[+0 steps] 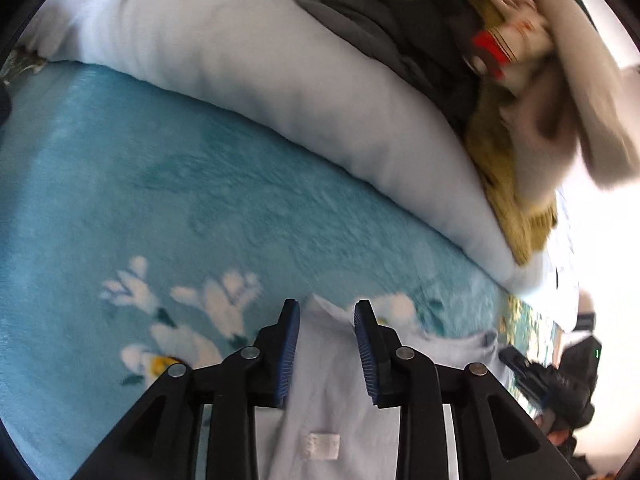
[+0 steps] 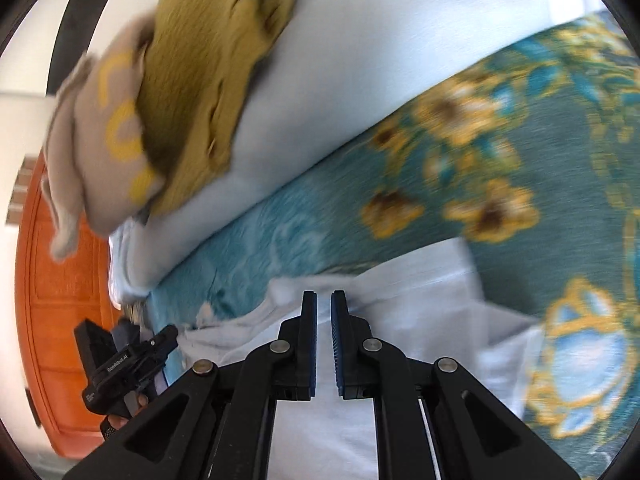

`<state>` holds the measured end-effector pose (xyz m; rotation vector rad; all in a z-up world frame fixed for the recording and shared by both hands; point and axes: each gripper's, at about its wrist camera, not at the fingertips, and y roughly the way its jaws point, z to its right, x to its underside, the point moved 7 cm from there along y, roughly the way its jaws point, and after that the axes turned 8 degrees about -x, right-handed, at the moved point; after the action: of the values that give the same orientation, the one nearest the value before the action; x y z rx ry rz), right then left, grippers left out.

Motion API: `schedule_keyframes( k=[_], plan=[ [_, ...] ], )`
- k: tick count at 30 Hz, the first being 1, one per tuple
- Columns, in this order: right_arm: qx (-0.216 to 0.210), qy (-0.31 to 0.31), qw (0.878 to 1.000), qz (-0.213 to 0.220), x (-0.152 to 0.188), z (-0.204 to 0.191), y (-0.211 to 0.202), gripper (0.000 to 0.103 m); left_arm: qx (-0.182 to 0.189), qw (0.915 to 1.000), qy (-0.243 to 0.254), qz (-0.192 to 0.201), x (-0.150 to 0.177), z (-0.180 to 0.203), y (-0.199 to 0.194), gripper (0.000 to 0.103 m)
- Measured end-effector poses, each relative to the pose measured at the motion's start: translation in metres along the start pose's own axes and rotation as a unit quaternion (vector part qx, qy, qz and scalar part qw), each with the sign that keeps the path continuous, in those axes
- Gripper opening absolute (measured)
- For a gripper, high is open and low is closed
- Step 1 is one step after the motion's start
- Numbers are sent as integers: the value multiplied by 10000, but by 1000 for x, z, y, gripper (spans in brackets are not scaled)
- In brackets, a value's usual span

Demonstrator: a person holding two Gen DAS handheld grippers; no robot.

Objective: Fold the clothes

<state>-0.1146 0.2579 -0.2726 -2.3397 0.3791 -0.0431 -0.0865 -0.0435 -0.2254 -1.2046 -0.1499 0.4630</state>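
A pale, almost white garment (image 1: pixel 332 420) lies spread on the teal flowered blanket (image 1: pixel 160 200); a small white label shows on it. My left gripper (image 1: pixel 327 308) stands open just above its top edge, its blue pads apart, with the cloth below them and not pinched. In the right wrist view the same garment (image 2: pixel 420 300) reaches out to the right over the blanket (image 2: pixel 480 140). My right gripper (image 2: pixel 323 296) is shut down to a thin slit on the garment's rumpled edge. Each gripper shows in the other's view: the right gripper (image 1: pixel 508 356) and the left gripper (image 2: pixel 164 340).
A thick white duvet roll (image 1: pixel 280 80) lies along the far side of the blanket. On it is a pile of clothes: a mustard knit (image 2: pixel 208 60), a beige piece with yellow letters (image 2: pixel 108 128), grey and dark garments (image 1: pixel 380 20). An orange door (image 2: pixel 60 300) stands beyond the bed.
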Motion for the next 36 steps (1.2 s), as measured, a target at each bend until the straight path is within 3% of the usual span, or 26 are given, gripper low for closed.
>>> schedule_keyframes(
  k=[1,3,5,9,15,20,25,27,31,36],
  plan=[
    [40,48,9999,106,-1,7,-11,11,-30,9999,-84,50,-2,-3,-4,32],
    [129,171,9994,276,1,24,-32,30,-111,9998,-111,127,-2,-7,-13,32],
    [182,302,9987,355,9,43,-54,39,-166,9996,78,226,6,-3,-27,32],
    [160,574,9980,228,48,76,-80,39,73,9982,592,-10,43,26,-36,40],
    [-503,1101,9925,170,91,94,-87,39,384,9837,1389,-1078,125,84,-1,40],
    [-693,1168,9907,44,98,90,-71,39,579,9743,1203,-1814,171,99,26,37],
    [-777,1133,9905,-41,99,83,-61,39,540,9765,1007,-1826,172,91,9,37],
    [-738,1123,9909,-103,101,81,-57,28,519,9775,963,-1804,174,93,10,37],
    [-632,1210,9906,-109,101,77,-52,14,332,9787,996,-1766,181,86,9,36],
    [-700,1131,9911,-72,100,56,-59,10,132,9809,970,-1684,185,84,19,35]
  ],
)
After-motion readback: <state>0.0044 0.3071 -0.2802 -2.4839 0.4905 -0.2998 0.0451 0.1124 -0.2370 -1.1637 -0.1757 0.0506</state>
